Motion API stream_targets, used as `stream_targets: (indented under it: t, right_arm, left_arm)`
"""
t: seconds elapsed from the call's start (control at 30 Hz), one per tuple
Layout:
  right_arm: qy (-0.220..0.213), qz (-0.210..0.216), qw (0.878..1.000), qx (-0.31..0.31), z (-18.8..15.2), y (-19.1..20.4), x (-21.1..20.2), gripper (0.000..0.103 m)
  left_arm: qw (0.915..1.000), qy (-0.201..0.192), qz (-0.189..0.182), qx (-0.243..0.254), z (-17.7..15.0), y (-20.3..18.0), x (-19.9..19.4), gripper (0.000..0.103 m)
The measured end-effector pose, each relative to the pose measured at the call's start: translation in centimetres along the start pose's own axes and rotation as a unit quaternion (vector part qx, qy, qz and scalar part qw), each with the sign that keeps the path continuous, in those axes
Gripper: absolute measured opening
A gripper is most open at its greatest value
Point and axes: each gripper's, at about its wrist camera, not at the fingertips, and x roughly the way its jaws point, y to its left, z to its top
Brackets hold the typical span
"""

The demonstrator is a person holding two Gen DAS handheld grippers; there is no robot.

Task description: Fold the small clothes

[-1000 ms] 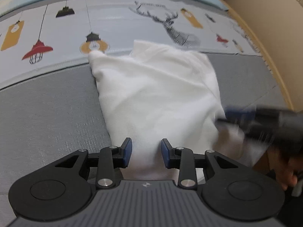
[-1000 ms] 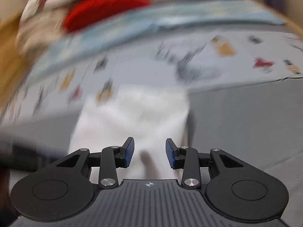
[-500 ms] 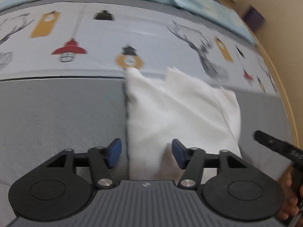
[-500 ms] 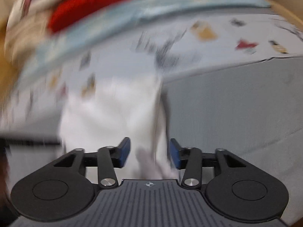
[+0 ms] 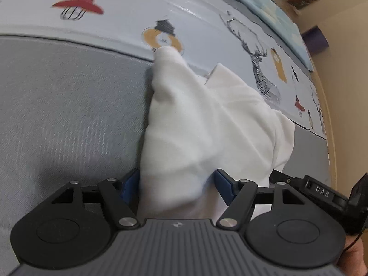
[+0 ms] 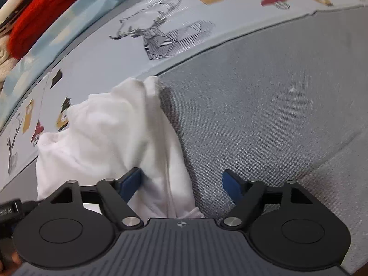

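A small white garment [image 5: 207, 124] lies partly folded on the grey mat, its far corners reaching the printed sheet. My left gripper [image 5: 177, 188] is open, with the garment's near left edge lying between its blue pads. My right gripper [image 6: 181, 184] is open over the garment's near right edge [image 6: 161, 161], with cloth between its fingers on the left side and bare mat on the right. The right gripper's body [image 5: 322, 193] shows at the lower right of the left wrist view.
The grey mat [image 6: 276, 115] spreads to the right and left [image 5: 69, 103]. A printed sheet with deer and lamps [image 6: 161, 34] lies beyond. Red clothing [image 6: 41, 11] is piled at the far left. A tan wall [image 5: 345, 69] borders the right.
Both grippers have opened wider and moved closer to the garment's near edge. The left view has swung left; the right view has swung right and steadied.
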Motion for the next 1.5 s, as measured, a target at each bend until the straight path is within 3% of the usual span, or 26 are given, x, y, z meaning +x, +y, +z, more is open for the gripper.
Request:
stream_targets:
  t: [0.07,0.17,0.2,0.23,0.27,0.4,0.53,0.67,0.73,0.8,0.87,0.9,1.0,1.17,1.27,1.37,1.5]
  right_arm:
    - [-0.001,-0.001,1.0,0.004,0.3,0.1,0.3,0.082]
    - [-0.005,-0.007,1.0,-0.002,0.4,0.5,0.2,0.082]
    - [-0.008,-0.008,1.0,-0.006,0.4,0.7,0.2,0.073]
    - [-0.012,0.0,1.0,-0.01,0.4,1.0,0.1,0.045]
    - [-0.013,0.026,1.0,-0.011,0.4,1.3,0.0,0.029]
    - [-0.038,0.025,0.998,-0.037,0.3,3.5,-0.1,0.021]
    - [-0.07,0.059,0.995,-0.037,0.4,5.5,-0.4,0.013]
    - [-0.125,0.094,0.986,-0.063,0.2,8.8,-1.1,0.013]
    - [-0.161,0.107,0.978,-0.078,0.2,10.6,-1.5,0.014]
    - [-0.206,0.092,0.967,-0.12,-0.3,13.0,-2.4,0.016]
    - [-0.231,0.067,0.961,-0.137,-0.7,14.4,-2.6,0.035]
    - [-0.223,0.058,0.964,-0.133,-0.6,14.6,-2.2,0.052]
    - [-0.196,0.025,0.971,-0.132,-0.5,14.6,-1.6,0.051]
    - [-0.136,0.046,0.982,-0.125,-0.6,13.5,-1.1,0.055]
    - [-0.065,0.014,0.989,-0.135,-1.4,13.4,1.0,0.057]
    - [-0.022,-0.047,0.987,-0.154,-2.5,12.7,2.6,0.057]
    - [-0.042,-0.021,0.991,-0.122,-2.2,12.2,1.4,0.051]
  left_arm:
    - [1.0,-0.004,0.001,-0.001,0.2,0.0,0.1,0.066]
    - [0.9999,-0.008,0.0,0.008,0.6,-0.2,0.0,0.048]
    - [0.9999,-0.01,-0.002,0.013,0.7,-0.2,-0.2,0.04]
    - [0.9997,-0.014,-0.002,0.02,0.8,-0.4,-0.4,0.038]
    - [0.9993,-0.022,0.001,0.03,0.9,-0.4,-0.9,0.035]
    - [0.9966,-0.059,0.015,0.056,1.4,-0.6,-2.8,0.032]
    - [0.9915,-0.103,0.038,0.069,2.3,0.5,-5.3,0.032]
    - [0.9815,-0.167,0.045,0.082,3.2,1.6,-8.8,0.033]
    - [0.9743,-0.197,0.054,0.094,3.4,1.6,-10.1,0.039]
    - [0.9635,-0.233,0.082,0.104,3.2,1.8,-11.3,0.054]
    - [0.961,-0.234,0.097,0.111,3.2,2.3,-11.6,0.057]
    - [0.9634,-0.222,0.1,0.112,3.2,2.5,-11.4,0.057]
    - [0.9725,-0.181,0.099,0.109,3.0,3.2,-10.8,0.057]
    - [0.985,-0.108,0.115,0.069,2.6,4.8,-8.9,0.057]
    - [0.9847,-0.071,0.139,0.078,1.8,5.5,-7.2,0.057]
    - [0.98,-0.077,0.155,0.098,1.5,5.2,-7.4,0.057]
    - [0.9822,-0.099,0.136,0.083,1.4,5.6,-9.0,0.057]
